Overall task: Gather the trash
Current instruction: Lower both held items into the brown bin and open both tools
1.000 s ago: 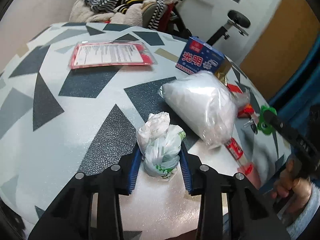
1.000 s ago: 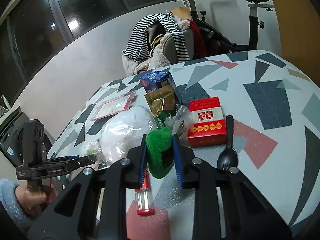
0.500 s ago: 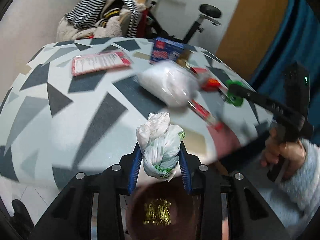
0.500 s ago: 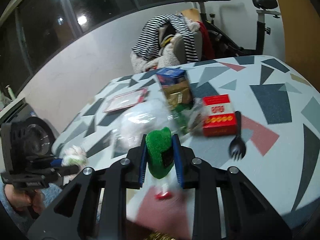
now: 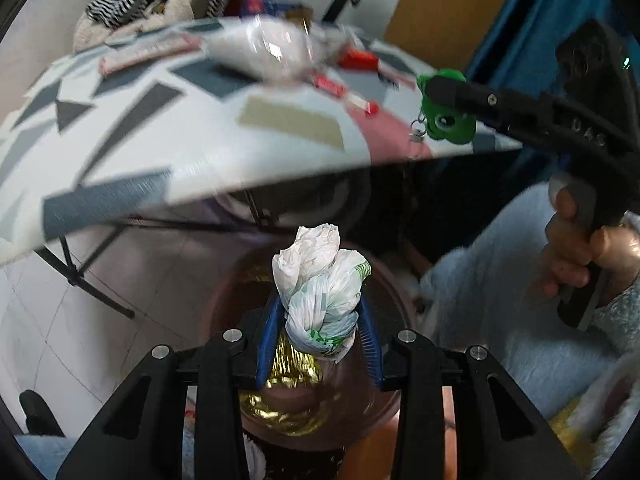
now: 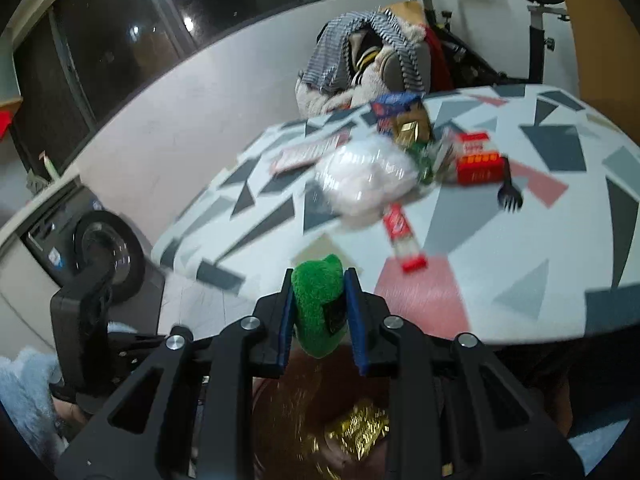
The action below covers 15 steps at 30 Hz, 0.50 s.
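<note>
Jaws of left gripper (image 5: 320, 344) around crumpled bag (image 5: 320, 296), seemingly above bin (image 5: 384, 304).

- My left camera looks steeply down past the table (image 5: 200, 152) edge into the bin (image 5: 384, 280), close below.
- My right camera faces across the table (image 6: 520, 260); bin (image 6: 304, 420) at bottom.
- Both share table and bin.

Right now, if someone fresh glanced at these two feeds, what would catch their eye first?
Probably the two loads: the left gripper pinches a crumpled white plastic bag over a brown bin holding gold foil, below the table's edge. The right gripper clamps a fuzzy green toy just off the patterned table, where a red box and other clutter remain.
</note>
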Each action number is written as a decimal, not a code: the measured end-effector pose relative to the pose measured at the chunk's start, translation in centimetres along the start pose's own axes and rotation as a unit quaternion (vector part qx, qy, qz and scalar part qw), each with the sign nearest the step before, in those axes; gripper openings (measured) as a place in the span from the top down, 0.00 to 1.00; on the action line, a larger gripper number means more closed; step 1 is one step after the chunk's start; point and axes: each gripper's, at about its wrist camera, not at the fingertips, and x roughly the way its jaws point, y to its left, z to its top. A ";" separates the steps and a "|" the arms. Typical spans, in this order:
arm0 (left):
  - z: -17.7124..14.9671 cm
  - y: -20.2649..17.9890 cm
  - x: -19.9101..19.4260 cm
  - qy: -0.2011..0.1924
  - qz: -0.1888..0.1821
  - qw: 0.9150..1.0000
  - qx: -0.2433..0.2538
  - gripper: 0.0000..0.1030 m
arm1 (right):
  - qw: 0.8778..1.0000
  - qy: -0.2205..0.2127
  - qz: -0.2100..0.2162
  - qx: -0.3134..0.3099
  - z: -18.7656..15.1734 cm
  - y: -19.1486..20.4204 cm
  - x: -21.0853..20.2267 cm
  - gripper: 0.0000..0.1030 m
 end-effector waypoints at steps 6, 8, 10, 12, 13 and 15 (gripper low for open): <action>-1.4 0.0 4.8 0.082 0.023 0.996 0.015 0.66 | 0.999 0.028 -0.025 -0.028 -1.3 0.3 2.0 0.74; -1.7 -0.1 5.7 0.095 0.026 0.995 0.017 0.66 | 0.998 0.037 -0.032 -0.027 -1.5 0.2 2.8 0.74; -2.0 0.0 6.5 0.109 0.032 0.993 0.016 0.66 | 0.998 0.047 -0.033 -0.025 -1.7 0.1 3.5 0.74; -2.3 0.1 7.1 0.121 0.038 0.992 0.016 0.66 | 0.998 0.052 -0.032 -0.028 -1.9 0.2 3.9 0.74; -2.5 0.0 7.2 0.124 0.039 0.991 0.017 0.66 | 0.998 0.054 -0.032 -0.031 -1.9 0.3 4.0 0.74; -2.6 -0.1 7.3 0.127 0.040 0.991 0.019 0.66 | 0.997 0.058 -0.031 -0.038 -2.2 0.6 4.3 0.74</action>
